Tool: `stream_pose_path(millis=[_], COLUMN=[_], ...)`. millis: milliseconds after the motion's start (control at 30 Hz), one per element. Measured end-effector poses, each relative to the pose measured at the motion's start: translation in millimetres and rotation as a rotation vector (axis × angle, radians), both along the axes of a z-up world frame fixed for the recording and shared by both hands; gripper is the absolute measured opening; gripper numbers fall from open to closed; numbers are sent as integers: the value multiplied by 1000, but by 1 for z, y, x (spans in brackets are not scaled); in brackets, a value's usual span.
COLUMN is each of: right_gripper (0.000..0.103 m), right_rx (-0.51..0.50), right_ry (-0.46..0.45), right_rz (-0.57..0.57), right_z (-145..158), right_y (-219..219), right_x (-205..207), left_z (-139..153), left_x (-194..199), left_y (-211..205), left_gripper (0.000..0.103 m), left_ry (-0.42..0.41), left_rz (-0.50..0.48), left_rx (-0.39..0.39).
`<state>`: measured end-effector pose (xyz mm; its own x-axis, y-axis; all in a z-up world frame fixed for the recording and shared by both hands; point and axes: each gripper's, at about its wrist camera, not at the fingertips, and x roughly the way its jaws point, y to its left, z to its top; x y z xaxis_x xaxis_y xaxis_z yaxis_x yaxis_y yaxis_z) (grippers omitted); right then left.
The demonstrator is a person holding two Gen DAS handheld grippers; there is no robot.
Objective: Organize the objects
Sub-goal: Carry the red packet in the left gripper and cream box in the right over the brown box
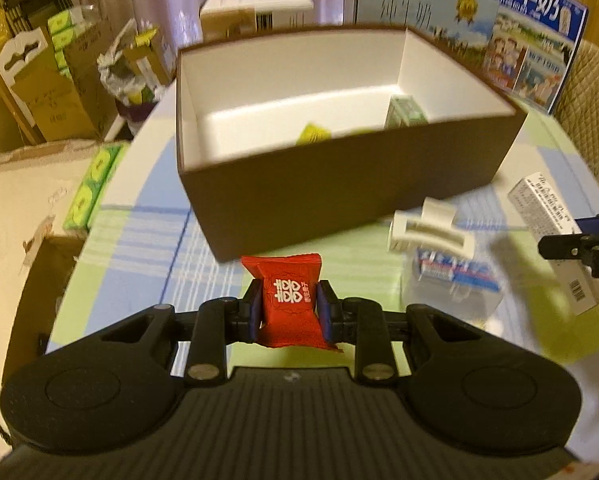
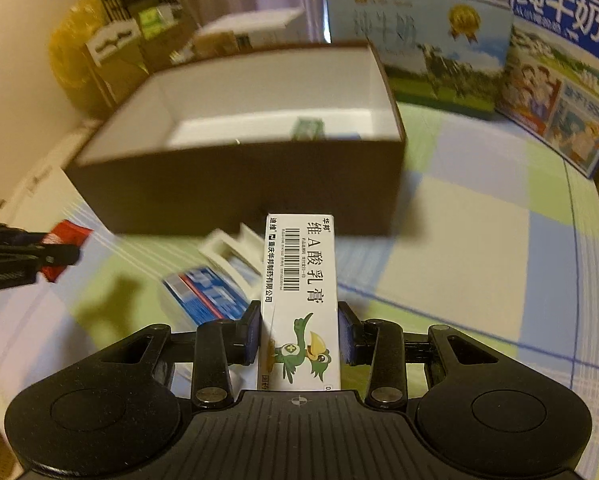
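Red sachet (image 1: 289,300) bearing a white 囍 mark, pinched by left gripper (image 1: 287,312). White carton (image 2: 299,300), printed 维A酸乳膏 with a green bird, clamped by right gripper (image 2: 301,336). Both held before the brown box (image 1: 339,196).

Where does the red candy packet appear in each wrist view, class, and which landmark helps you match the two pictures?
Left wrist view: red candy packet at bottom centre, clamped in the left tool.
Right wrist view: same packet at the far left edge, partly hidden by that tool.
Shared landmark: the open brown box beyond it.
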<state>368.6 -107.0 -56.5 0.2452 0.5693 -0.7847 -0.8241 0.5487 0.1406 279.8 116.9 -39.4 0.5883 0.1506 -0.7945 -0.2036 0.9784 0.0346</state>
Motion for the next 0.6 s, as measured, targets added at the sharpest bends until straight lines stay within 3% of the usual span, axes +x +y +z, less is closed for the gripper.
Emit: stream_pose_path(millis=[300, 600], right_gripper=[35, 35], right_rx=[112, 162], right_ry=[29, 9], right_rz=[59, 96], right_z=[37, 57], right_y=[29, 72], right_x=[-1, 10], left_z=[35, 59], left_x=[15, 46], left_y=[-2, 7], left_gripper=[24, 24], left_ry=[-88, -155], left_rz=[-38, -43], left_rx=[14, 56])
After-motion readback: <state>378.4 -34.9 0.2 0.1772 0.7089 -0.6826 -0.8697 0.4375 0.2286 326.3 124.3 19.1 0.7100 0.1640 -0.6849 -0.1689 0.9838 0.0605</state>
